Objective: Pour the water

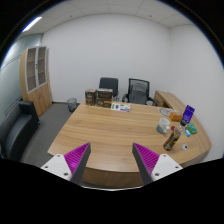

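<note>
Jaws [110,160] apart and empty, held high over the table [100,130]. Cup [163,125] and bottle [171,140] sit close together beyond the right finger; risk: knocking one while grabbing the other

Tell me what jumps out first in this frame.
The big wooden table fills the scene beyond the open gripper, whose purple-padded fingers hold nothing. A cluster of a white cup, bottles and small items sits on the table's edge ahead of the right finger. Two black office chairs stand at the far side, near some boxes.
</note>
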{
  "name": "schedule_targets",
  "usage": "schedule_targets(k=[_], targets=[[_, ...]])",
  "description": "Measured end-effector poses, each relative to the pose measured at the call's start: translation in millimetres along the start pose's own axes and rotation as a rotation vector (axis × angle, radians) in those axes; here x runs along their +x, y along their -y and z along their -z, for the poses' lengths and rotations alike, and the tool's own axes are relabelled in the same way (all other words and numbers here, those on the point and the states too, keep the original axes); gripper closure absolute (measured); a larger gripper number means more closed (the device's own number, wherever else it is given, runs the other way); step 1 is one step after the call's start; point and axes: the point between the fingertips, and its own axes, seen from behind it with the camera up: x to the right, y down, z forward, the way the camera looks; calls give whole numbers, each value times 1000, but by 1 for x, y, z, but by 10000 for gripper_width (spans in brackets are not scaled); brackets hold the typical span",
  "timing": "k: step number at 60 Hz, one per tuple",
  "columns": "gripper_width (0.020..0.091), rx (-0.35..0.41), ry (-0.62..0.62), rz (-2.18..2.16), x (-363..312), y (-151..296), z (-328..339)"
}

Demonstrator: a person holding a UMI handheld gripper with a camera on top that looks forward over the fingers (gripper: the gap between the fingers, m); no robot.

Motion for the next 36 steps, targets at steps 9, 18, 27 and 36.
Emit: schedule_targets(k=[9,18,27,36], targets=[[243,-23,-54,-17,33,-17,-5],[244,-56,-113,-50,95,-49,-20],[243,-76,-191,-81,181,-81,-44],[244,-37,-228,-95,270,-94,-84]])
